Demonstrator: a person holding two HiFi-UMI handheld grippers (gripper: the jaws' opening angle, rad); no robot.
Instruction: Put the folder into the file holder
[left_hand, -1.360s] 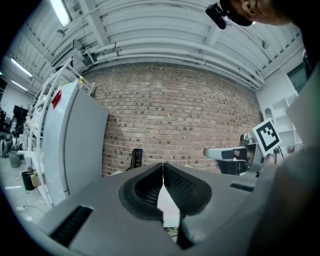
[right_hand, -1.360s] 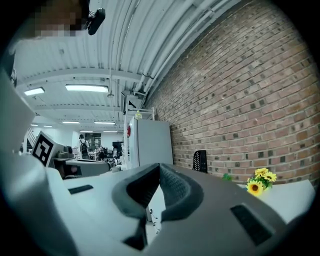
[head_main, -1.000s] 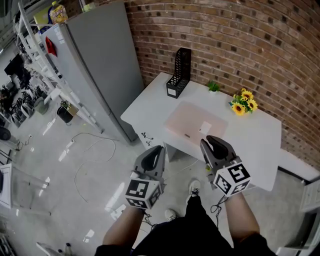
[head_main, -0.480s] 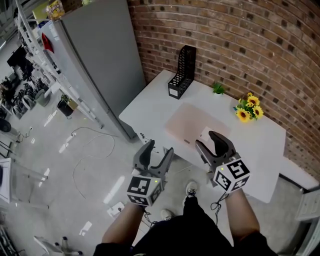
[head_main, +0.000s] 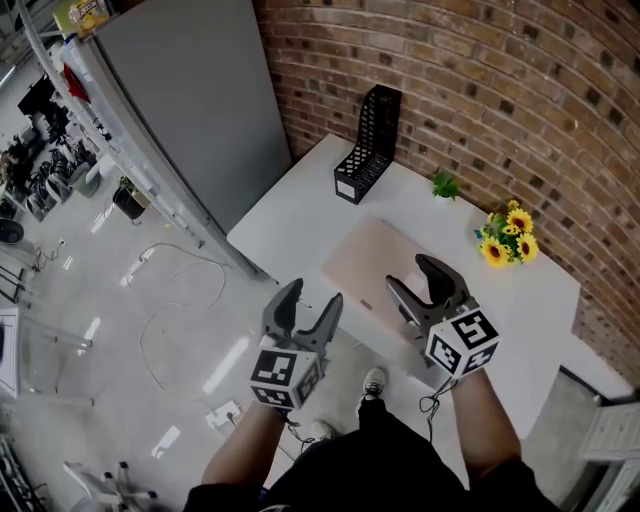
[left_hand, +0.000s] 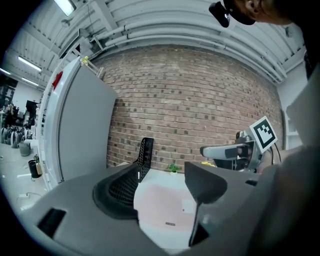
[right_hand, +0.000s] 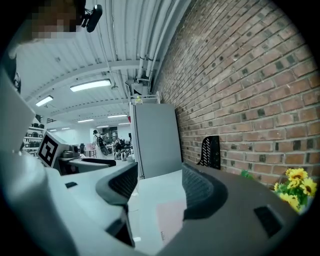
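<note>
Your left tool (head_main: 307, 303) has its jaws standing wide apart. They have just been opening, and nothing is clamped between them. In the left gripper view you see only the folder (head_main: 372, 262) framed in the gap, lying farther off. Your right tool (head_main: 413, 284) is the same: its jaws have just been spreading and now stand apart, gripping nothing.

Take the black mesh file holder (head_main: 370, 142) as your mark. It stands upright at the back of the white surface (head_main: 290, 212), close to the brick wall (head_main: 500, 90). The pink folder lies flat on the surface on your side of the file holder, apart from it, with a small pale label on its top face. Your right tool hangs over the folder's edge farthest from the file holder. Whether it touches the folder I cannot tell. Your left tool is farther still from the file holder, out past the surface's near edge and above the floor (head_main: 150, 300).

To the right of the file holder along the wall sits a small green plant (head_main: 445, 185), and beyond that a bunch of sunflowers (head_main: 505, 240). To the left of the file holder stands a tall grey cabinet (head_main: 190, 110).
</note>
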